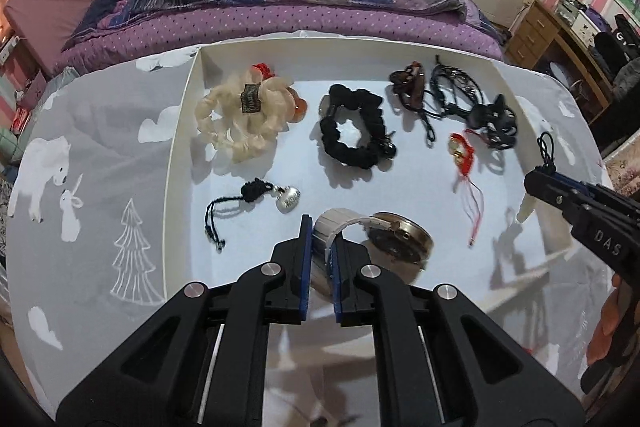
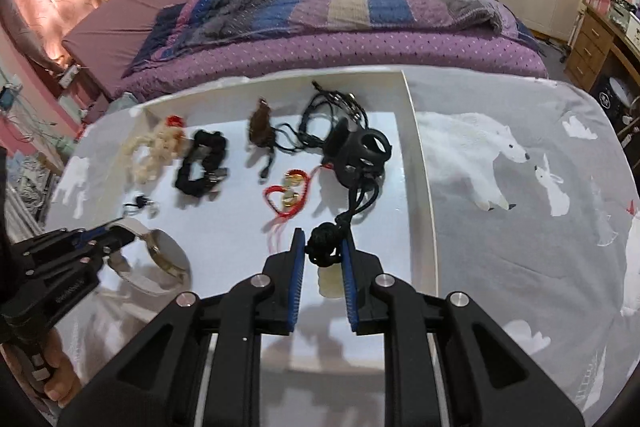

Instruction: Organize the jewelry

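Jewelry lies spread across a shallow white tray on a printed cloth: a cream scrunchie, a black scrunchie, a tangle of black cords, a red string charm and a small silver pendant on a black cord.

2 pieces are in hand. The left gripper pinches the pale strap of a watch, whose metal case hangs over the tray's near edge. The right gripper is pinched on a black knotted cord charm with a pale bead below it, just inside the tray's right wall.

To do this step well, each piece probably wants its own bare patch of tray, apart from the others; the cord's loop trails toward the black tangle, so it should be kept from snagging there. Open the jaws only once the piece is resting.

Both grippers point steeply down toward the tray, side by side, with part of a hand visible behind the left one.
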